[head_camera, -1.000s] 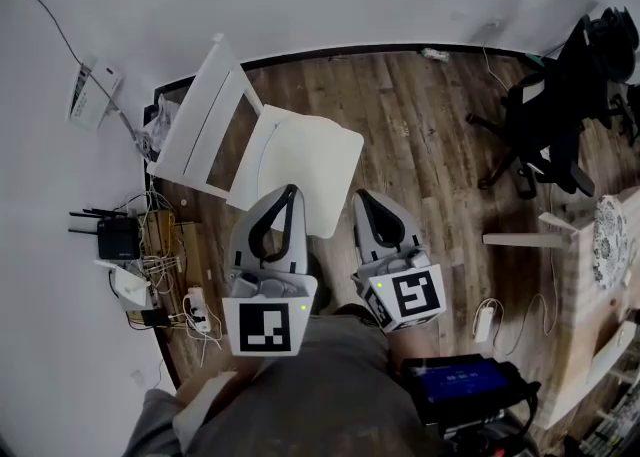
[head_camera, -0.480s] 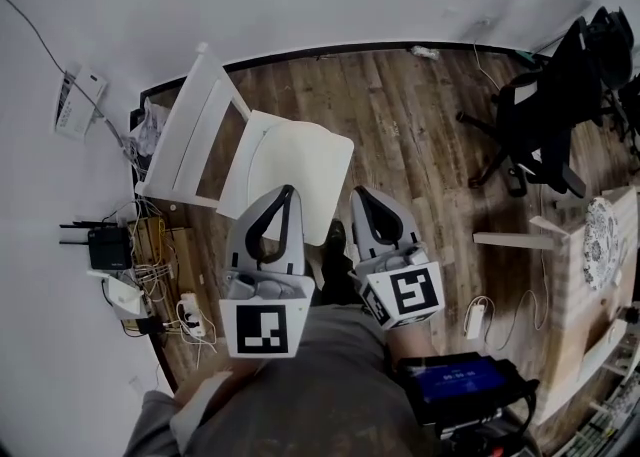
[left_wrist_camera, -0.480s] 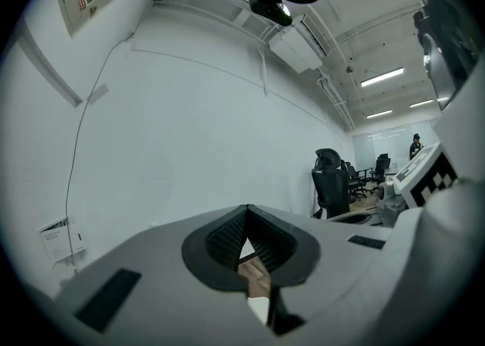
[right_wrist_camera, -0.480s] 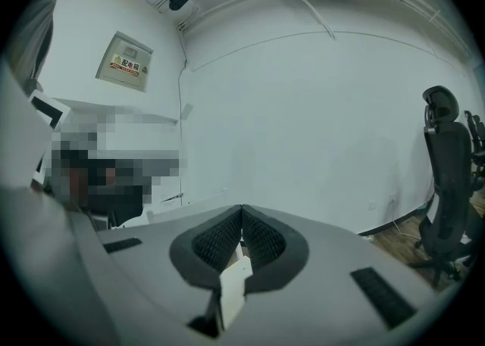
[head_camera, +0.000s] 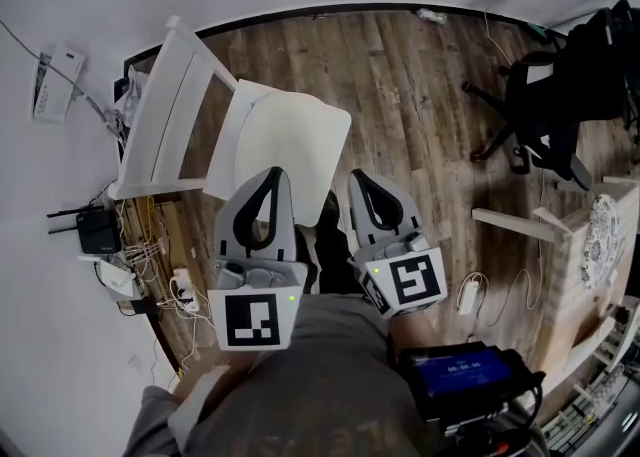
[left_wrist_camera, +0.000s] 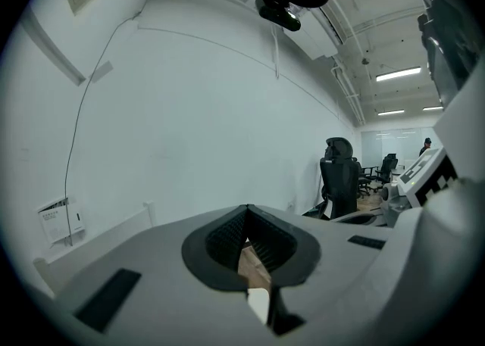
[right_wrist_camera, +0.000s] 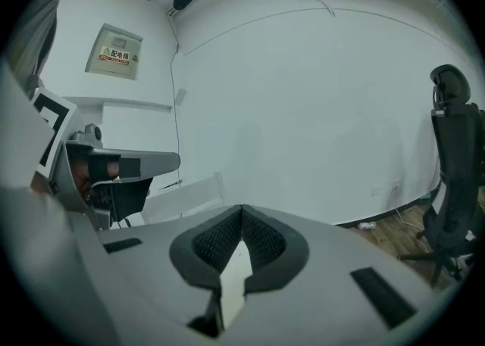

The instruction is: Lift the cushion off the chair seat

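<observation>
A white cushion (head_camera: 285,135) lies on the seat of a white wooden chair (head_camera: 165,110) in the head view. My left gripper (head_camera: 276,173) hangs over the cushion's near edge, its jaws shut tip to tip with nothing between them. My right gripper (head_camera: 356,178) is just off the cushion's near right corner, above the floor, also shut and empty. In the left gripper view the left gripper (left_wrist_camera: 247,208) points at the white wall. The right gripper (right_wrist_camera: 242,207) shows the same closed tips in the right gripper view. Whether either gripper touches the cushion cannot be told.
A black office chair (head_camera: 555,95) stands at the right on the wood floor (head_camera: 420,95). A router (head_camera: 95,230) and a tangle of cables (head_camera: 150,265) lie left of the chair by the wall. Wooden furniture parts (head_camera: 590,245) sit at the far right.
Both grippers have sunk and moved forward toward the chair seat, still shut. The head view has tilted, so the chair sits further left and nearer.
</observation>
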{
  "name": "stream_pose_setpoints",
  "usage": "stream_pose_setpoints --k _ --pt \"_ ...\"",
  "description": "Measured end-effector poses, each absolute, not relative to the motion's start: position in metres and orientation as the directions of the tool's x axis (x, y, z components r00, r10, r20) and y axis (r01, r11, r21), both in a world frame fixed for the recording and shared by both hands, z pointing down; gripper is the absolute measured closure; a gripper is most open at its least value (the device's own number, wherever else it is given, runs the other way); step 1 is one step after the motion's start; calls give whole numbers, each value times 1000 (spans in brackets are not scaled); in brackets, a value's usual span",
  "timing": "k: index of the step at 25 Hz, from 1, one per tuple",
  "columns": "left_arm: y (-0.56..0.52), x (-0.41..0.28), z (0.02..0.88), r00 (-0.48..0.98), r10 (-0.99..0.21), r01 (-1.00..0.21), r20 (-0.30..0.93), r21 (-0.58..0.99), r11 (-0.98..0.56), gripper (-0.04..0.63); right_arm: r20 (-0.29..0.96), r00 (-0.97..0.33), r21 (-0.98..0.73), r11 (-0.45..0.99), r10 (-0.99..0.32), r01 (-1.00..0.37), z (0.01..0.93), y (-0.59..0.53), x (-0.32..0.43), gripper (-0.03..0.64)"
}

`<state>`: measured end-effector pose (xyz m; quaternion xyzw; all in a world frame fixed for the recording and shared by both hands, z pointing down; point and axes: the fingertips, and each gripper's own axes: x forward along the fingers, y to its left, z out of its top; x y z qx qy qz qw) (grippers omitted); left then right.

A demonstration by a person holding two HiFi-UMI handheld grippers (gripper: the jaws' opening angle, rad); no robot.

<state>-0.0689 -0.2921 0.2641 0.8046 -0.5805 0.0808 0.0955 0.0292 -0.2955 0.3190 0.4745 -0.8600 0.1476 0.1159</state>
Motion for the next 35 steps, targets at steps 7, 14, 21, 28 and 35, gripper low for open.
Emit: stream_pose_setpoints --k 7,14,21,28,35 --pt "-307 -45 300 359 -879 -932 313 73 -355 589 384 -537 -174 513 -751 -841 352 -318 37 609" --pt "-314 -36 350 374 -844 -927 384 136 -349 589 472 -544 -223 503 -693 -835 411 -319 42 609" --pt "-317 -32 394 374 -815 -927 443 173 -332 589 516 -558 -249 510 -650 -823 461 -327 35 609" --pt "-329 -31 435 390 -800 -921 456 205 -332 589 542 -566 -285 498 -622 -819 505 -336 27 609" --pt "-329 -42 468 372 -789 -926 489 249 -283 589 574 -570 -308 491 -587 -815 543 -329 22 609"
